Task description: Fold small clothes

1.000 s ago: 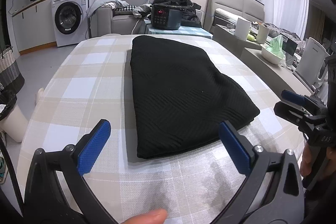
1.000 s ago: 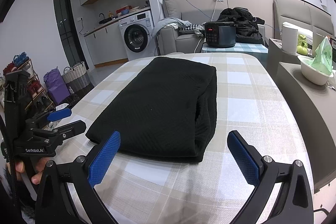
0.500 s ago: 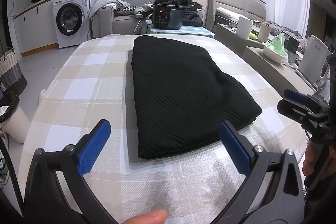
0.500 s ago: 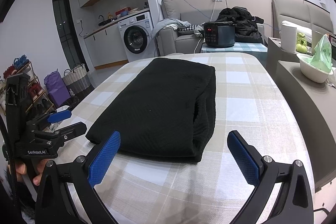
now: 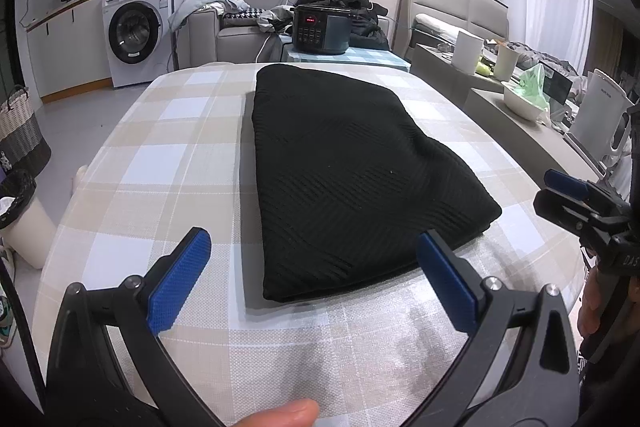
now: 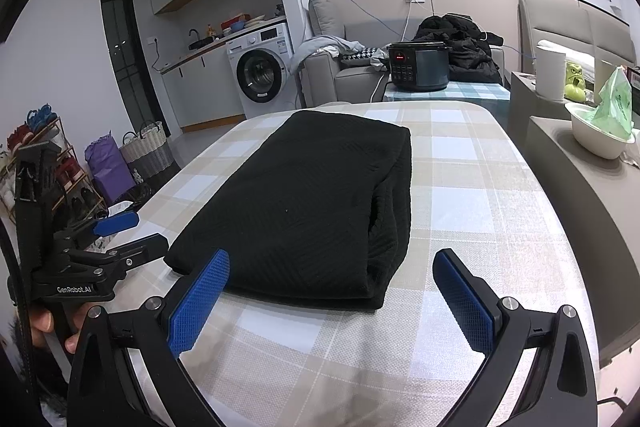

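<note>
Person's hand [image 6: 44, 327] mostly out of frame

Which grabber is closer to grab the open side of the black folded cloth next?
Probably the right gripper. The black cloth shows its layered open edges on its right side, just ahead of that gripper. The left gripper faces the smooth near-left corner. Both are open and touch nothing.

Left gripper [image 5: 312, 267] and right gripper [image 6: 332, 291], both hand-held, jaws spread wide.
</note>
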{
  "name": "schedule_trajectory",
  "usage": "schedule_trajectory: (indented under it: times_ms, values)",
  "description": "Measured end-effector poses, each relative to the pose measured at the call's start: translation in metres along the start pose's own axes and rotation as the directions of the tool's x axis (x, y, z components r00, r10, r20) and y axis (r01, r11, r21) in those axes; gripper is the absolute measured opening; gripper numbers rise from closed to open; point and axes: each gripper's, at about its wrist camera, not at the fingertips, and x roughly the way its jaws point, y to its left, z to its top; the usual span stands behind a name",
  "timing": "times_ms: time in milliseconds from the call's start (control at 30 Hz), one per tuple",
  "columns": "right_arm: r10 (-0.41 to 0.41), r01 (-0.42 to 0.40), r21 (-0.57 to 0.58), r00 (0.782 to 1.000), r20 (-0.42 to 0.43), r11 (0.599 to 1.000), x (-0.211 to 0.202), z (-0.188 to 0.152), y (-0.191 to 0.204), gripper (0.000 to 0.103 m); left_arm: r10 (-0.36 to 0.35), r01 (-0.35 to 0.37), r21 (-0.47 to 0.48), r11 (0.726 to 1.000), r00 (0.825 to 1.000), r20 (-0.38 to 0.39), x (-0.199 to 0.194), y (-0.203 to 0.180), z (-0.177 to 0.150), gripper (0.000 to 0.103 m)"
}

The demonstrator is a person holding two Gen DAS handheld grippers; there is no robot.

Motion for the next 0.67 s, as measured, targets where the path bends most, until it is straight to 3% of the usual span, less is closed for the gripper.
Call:
schedule_trajectory:
  times_ms: [667]
  values:
    - [0.000,0.000,0.002,1.000,-0.004,1.000,0.0005,-0.0008,0.0036,0.103,0.000,0.000,-0.004,1.000,1.000,0.005,0.0005,0.0011,0.0004,0.102]
